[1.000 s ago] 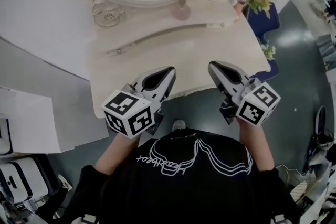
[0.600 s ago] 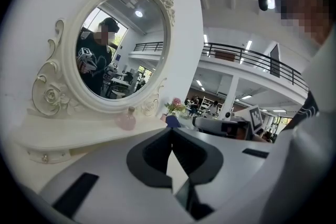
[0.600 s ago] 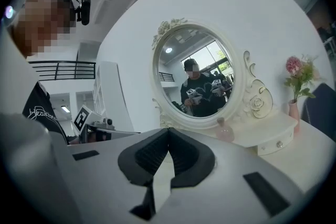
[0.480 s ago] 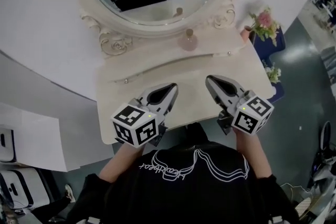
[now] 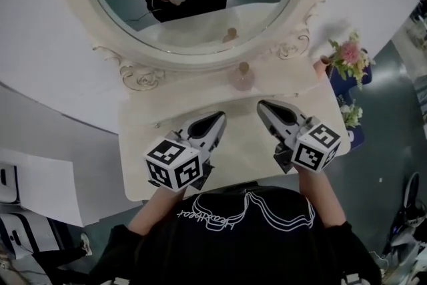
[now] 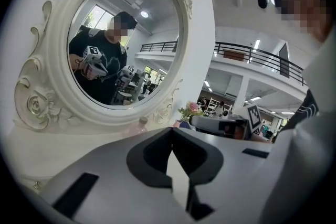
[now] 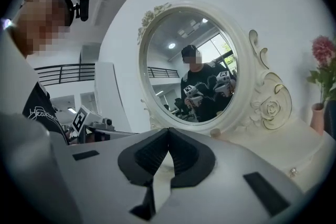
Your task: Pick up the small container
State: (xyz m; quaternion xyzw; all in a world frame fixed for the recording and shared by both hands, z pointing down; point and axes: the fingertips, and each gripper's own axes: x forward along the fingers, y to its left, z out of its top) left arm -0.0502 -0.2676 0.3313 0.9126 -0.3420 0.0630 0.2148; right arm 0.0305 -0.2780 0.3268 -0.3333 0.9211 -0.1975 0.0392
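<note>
In the head view, a cream worktop [image 5: 240, 147] fills the middle of the frame. A large oval mirror [image 5: 200, 23] in a carved white frame stands at its far edge, in the upper half of the frame.

The small container [image 5: 241, 77], a pinkish rounded bottle with a pale stopper, stands upright at the back of the worktop. It is just below the mirror frame and slightly right of centre. It is well apart from both grippers.

The left gripper [image 5: 219, 118] is at lower centre-left, over the worktop's near part. Its jaws are clenched tip to tip with nothing between them. The left gripper view shows the container [image 6: 140, 124] beyond the jaws, just left of them.

The right gripper [image 5: 262, 106] is at centre-right, also clenched and empty. In the right gripper view, a small rounded tan shape [image 7: 215, 132] sits by the mirror's base. It is probably the container's stopper, though the gripper body hides the rest.

Pink flowers [image 5: 350, 55] stand at the worktop's right end. The person's black shirt [image 5: 247, 237] fills the bottom of the frame.
</note>
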